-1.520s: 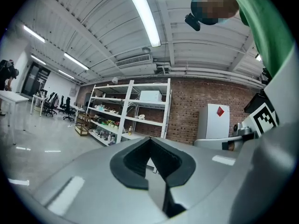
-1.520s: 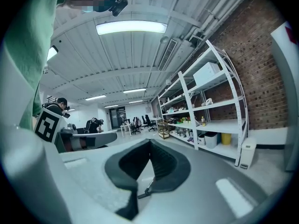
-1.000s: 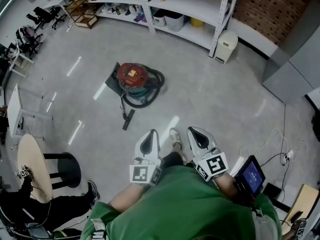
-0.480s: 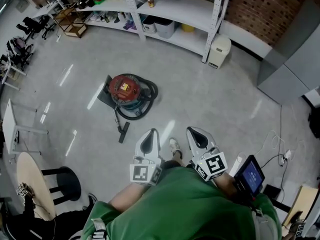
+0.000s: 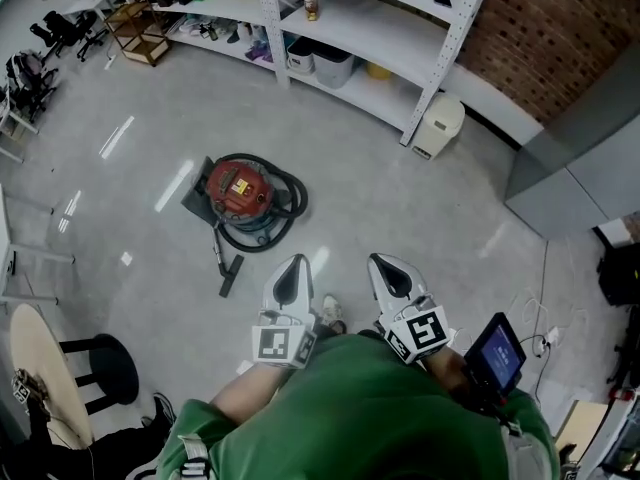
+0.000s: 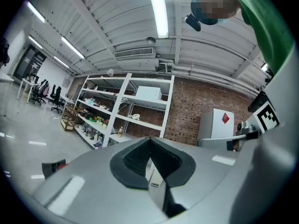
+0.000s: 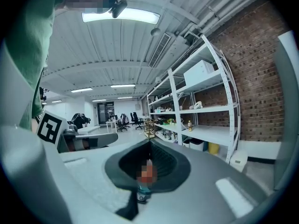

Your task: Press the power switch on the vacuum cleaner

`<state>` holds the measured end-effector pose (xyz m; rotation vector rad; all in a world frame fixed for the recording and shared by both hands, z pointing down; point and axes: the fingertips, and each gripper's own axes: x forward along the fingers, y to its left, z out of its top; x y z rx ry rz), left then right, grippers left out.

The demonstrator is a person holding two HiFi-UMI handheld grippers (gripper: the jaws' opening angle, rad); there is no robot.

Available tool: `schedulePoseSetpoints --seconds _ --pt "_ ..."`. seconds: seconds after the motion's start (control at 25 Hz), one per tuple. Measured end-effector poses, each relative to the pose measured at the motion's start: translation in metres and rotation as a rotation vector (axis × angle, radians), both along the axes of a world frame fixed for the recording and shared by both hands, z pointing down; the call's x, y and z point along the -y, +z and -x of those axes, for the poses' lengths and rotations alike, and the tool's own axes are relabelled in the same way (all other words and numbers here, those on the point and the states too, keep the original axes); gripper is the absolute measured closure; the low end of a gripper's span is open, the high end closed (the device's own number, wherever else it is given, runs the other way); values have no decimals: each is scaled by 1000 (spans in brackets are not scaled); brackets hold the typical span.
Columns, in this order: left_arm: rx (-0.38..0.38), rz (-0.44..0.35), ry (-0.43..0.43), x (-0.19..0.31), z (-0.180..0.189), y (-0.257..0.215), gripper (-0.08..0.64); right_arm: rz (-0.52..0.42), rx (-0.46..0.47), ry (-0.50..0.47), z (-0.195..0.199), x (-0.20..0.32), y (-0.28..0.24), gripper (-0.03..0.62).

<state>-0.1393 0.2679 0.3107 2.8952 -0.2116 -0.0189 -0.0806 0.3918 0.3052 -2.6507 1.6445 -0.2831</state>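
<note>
A red drum vacuum cleaner (image 5: 238, 190) sits on the grey floor in the head view, with its black hose (image 5: 284, 211) coiled round it and its floor nozzle (image 5: 229, 274) lying toward me. My left gripper (image 5: 291, 268) and right gripper (image 5: 389, 264) are held close to my chest, well short of the vacuum, both shut with nothing in them. Both gripper views point level across the room; the left gripper (image 6: 150, 146) and the right gripper (image 7: 149, 148) show jaws meeting in a closed seam. The vacuum is not visible in either gripper view.
White metal shelving (image 5: 370, 28) with bins and small items lines the far wall. A white bin (image 5: 439, 126) stands by a shelf post. A round stool (image 5: 95, 367) and a wooden tabletop (image 5: 40, 363) are at lower left. A handheld screen (image 5: 495, 356) sits by my right arm.
The view has moved forward and turned: the vacuum now lies nearer and further left in the head view. Both grippers keep the same pose, shut, against my body.
</note>
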Motion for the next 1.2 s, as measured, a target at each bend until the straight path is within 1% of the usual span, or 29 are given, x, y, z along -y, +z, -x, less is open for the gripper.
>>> schedulePoseSetpoints --seconds 0.12,0.28,0.56,0.8,1.04,1.2 --pt "-9 15 5 8 -18 2 552 14 -9 0 -17 10 -1 592" --pt "-5 20 -6 16 -28 4 552 25 -4 -20 -29 19 0 592" --pt "18 -1 -73 27 -43 -1 552 7 9 -95 -54 39 2 592" --pt "28 -18 -191 37 -62 -3 552 -15 14 -210 -88 57 2 592" --pt "28 -31 -339 35 -92 -7 552 -30 19 -341 -131 67 1 592" --pt "35 -38 -431 31 -101 -7 552 -38 24 -431 -150 74 2 592"
